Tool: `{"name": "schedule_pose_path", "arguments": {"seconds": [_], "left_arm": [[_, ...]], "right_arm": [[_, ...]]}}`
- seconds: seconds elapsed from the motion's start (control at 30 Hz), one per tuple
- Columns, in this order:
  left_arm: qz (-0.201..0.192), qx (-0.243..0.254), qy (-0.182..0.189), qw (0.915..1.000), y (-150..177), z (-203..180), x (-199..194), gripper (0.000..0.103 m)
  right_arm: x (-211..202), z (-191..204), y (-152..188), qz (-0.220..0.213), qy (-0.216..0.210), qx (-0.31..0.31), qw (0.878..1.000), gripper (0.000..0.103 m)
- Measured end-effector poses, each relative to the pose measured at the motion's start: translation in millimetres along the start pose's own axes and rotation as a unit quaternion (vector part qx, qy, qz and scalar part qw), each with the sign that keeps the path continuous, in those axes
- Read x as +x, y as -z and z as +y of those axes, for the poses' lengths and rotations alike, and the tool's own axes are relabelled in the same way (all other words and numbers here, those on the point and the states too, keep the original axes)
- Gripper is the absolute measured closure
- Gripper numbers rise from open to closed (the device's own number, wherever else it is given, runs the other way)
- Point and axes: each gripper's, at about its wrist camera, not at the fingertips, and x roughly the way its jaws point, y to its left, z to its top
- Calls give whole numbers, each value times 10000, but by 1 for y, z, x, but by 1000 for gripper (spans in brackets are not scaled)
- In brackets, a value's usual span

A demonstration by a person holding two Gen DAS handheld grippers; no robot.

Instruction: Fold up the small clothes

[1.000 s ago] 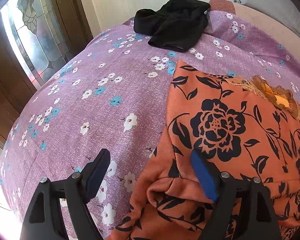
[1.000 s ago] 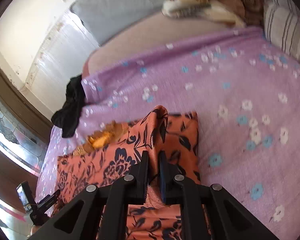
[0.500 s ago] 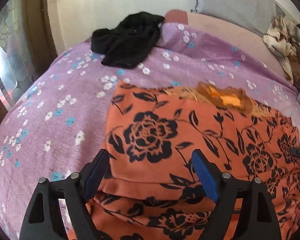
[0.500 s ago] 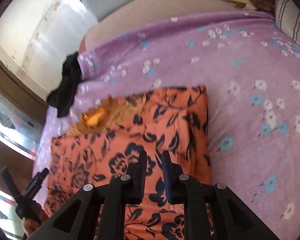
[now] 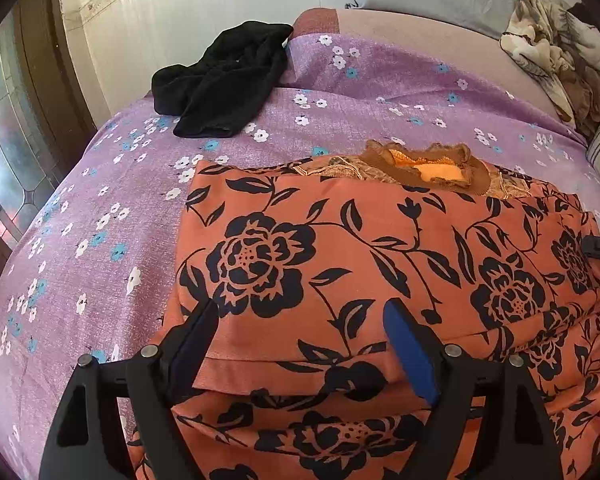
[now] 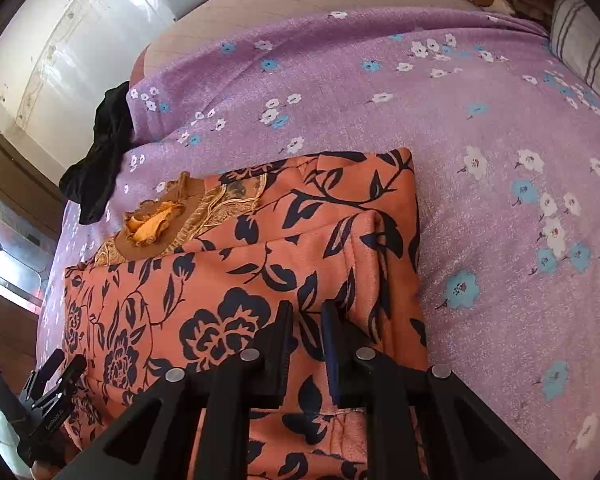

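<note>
Claws first: the left claw stands spread wide, released, its two fingers straddling the near edge of the orange floral garment with nothing pinched between them. The right claw is drawn nearly together with only a narrow slot left; it sits over the same garment, and whether any cloth is caught in that slot cannot be told from here. The garment lies folded on the purple flowered bedsheet, a rust-orange fabric printed with black roses and leaves, its upper layer laid flat over a lower one that juts out toward the claws. At the garment's far edge shows a gold embroidered neckline with a ruffled brown-and-orange trim. Beyond the garment, near the bed's far corner, lies a crumpled black cloth.
</note>
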Motion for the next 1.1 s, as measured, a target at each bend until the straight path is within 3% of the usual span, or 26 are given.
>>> {"name": "schedule_pose_path", "arguments": {"seconds": [0.13,0.67,0.73,0.87,0.93,1.1], "left_arm": [[-50,-87,-108,9999,-1,6,-2,18],[-145,-154,-230,9995,-5,11,-1,18],[-99,-151,-231,9996,-4,11,1,18],[205,-154,-225,9994,-1,12,11,18],[379,-209,-163,9989,2,13,16,18],[207,-264,-407,9986,10,21,-13,18]], "right_arm": [[-10,2,3,-254,4,-29,9997,85],[-7,-3,1,-280,131,59,9995,85],[2,-10,2,-78,213,173,9996,85],[-3,-9,3,-107,173,171,9996,86],[-12,-7,6,-223,100,190,9995,85],[-49,1,17,-763,-309,102,9966,85]]}}
